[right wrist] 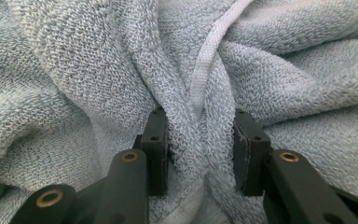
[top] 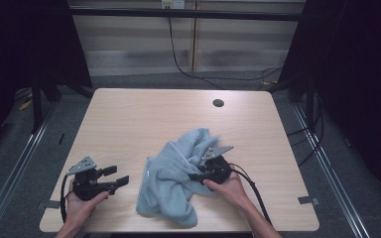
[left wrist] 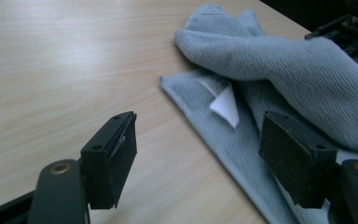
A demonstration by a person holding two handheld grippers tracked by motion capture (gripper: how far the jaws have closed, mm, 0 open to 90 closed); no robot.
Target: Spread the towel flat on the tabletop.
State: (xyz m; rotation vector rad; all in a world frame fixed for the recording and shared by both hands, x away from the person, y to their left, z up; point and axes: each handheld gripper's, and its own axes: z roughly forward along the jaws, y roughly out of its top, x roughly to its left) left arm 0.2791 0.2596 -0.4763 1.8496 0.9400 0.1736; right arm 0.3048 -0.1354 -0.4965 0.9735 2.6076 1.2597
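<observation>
Towel (top: 171, 178), pale blue-grey terry, lies rumpled on the near middle of a light wooden table (top: 129, 119), seen from the high view with the person's two hands entering from the bottom edge. From that view the right gripper (top: 198, 174) is buried in the cloth's right side, while the left gripper (top: 116, 177) rests on bare wood well to the left of the towel, its jaws spread and holding nothing. The work in hand looks like gathering or straightening the cloth, and it would go best if the right grip stays firm on the fold it has while the left comes in low along the table to catch the nearest edge, rather than a loose bunch. The left gripper view, looking between two wide-apart black jaws, picks out what the high view cannot: a flat near corner of the towel (left wrist: 242, 140) lying on the wood with a small white label (left wrist: 226, 105) turned up on it, a thick roll of cloth draped above, and the other gripper dark at the far upper right. The right gripper view goes closer: its jaws are pinching a twisted ridge of towel (right wrist: 200, 140), a white hemmed edge (right wrist: 205, 60) running up out of the pinch, a detail hidden from overhead by the folds.
</observation>
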